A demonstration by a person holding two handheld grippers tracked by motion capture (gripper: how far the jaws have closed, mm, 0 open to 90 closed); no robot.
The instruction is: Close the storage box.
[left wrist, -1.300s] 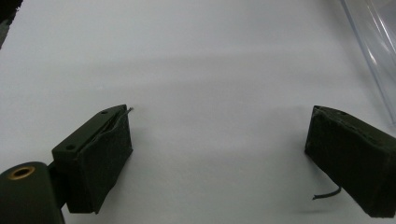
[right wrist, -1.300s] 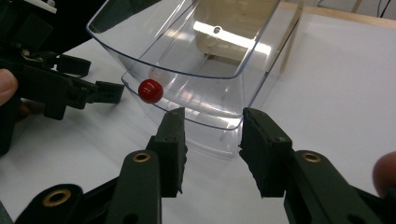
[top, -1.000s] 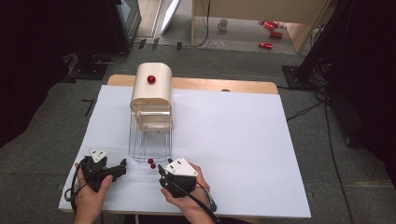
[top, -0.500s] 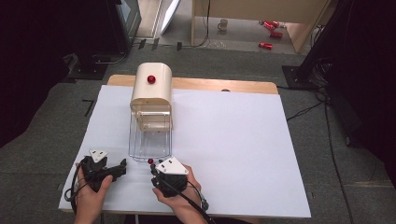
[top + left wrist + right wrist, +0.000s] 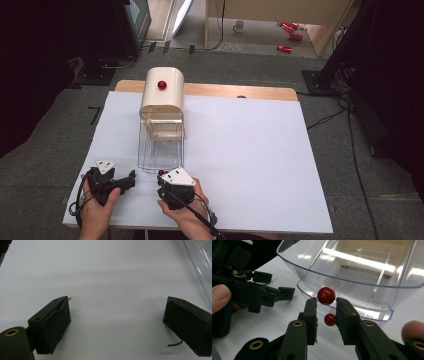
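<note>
I have the right gripper (image 5: 325, 305) at the front lip of the clear plastic bin (image 5: 352, 280). Its jaws have just been closing, now narrow around a red ball (image 5: 326, 295), though contact isn't certain. A second red ball (image 5: 329, 319) lies below, untouched. The left gripper (image 5: 117, 322) rests on the white table sheet (image 5: 105, 270), jaws wide and empty. In my judgement the pickup is underway and nothing has been delivered.

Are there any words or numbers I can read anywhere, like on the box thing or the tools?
No readable text anywhere.
Cream box: no words, just a red knob.
Clear plastic bin: no label.
Grey plates on the left tool and the right tool: only dark dots, no letters.
Red cans on the floor far back: too small and blurred to read.
</note>
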